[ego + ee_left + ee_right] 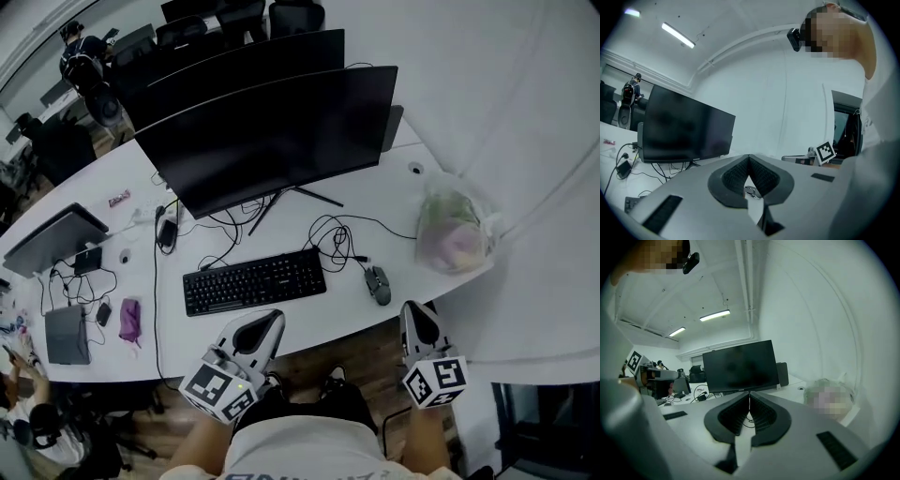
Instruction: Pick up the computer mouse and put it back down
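Computer mouse (377,284): small, oval and dark grey, with a paler sheen along its back; it lies flat on the desk, its narrow end angled toward the back left.
Mouse cord (336,236): thin and black, running from the mouse's front end into a loose tangle of loops on the desk top behind it.
Where the mouse sits: on the white desk (394,192), right of the keyboard (253,281) with a bare gap between them, near the desk's front edge, untouched by either tool.
Right gripper (413,311): near the mouse, just to its front right and apart from it (over the desk's front edge, as the head view has it); its ribbed pads (733,416) are pressed together at the tips with nothing pinched.
Left gripper (272,321): below the keyboard's front edge, well apart from the mouse; its pads (736,176) also meet at the tips, and nothing is gripped.
Marker cubes: one on the rear of each gripper, close to the person's body.
Monitor (272,136): wide, curved and dark, standing behind the keyboard on thin splayed legs.
Plastic bag (453,232): translucent and bulging, on the desk's right end beyond the mouse; its contents are too blurred to tell.
Pink pouch (130,319): on the desk, well left of the keyboard.
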A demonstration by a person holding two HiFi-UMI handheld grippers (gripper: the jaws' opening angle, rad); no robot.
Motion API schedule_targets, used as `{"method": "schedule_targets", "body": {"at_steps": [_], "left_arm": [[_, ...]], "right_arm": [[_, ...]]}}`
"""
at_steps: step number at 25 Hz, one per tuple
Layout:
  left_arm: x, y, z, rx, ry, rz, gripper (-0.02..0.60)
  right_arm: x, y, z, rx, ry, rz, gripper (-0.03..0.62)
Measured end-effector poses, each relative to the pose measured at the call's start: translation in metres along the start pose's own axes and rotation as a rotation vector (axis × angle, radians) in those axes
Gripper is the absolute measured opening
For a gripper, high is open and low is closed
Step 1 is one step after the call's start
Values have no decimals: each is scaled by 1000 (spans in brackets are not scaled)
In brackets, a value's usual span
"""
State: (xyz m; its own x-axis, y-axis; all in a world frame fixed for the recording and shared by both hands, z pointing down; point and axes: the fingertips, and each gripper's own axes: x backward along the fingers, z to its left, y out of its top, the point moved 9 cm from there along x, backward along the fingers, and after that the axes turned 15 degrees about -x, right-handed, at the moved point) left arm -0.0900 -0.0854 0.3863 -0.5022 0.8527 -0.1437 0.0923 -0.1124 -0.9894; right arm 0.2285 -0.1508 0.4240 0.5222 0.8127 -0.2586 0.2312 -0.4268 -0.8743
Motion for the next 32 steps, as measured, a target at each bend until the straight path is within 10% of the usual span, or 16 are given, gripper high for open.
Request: {"method": "schedule_targets", "body": {"at_steps": [32], "left_arm": [[-40, -60, 0, 111, -10, 137, 5]], "right_arm": [[-108, -117, -89, 138, -230, 529, 261]]}}
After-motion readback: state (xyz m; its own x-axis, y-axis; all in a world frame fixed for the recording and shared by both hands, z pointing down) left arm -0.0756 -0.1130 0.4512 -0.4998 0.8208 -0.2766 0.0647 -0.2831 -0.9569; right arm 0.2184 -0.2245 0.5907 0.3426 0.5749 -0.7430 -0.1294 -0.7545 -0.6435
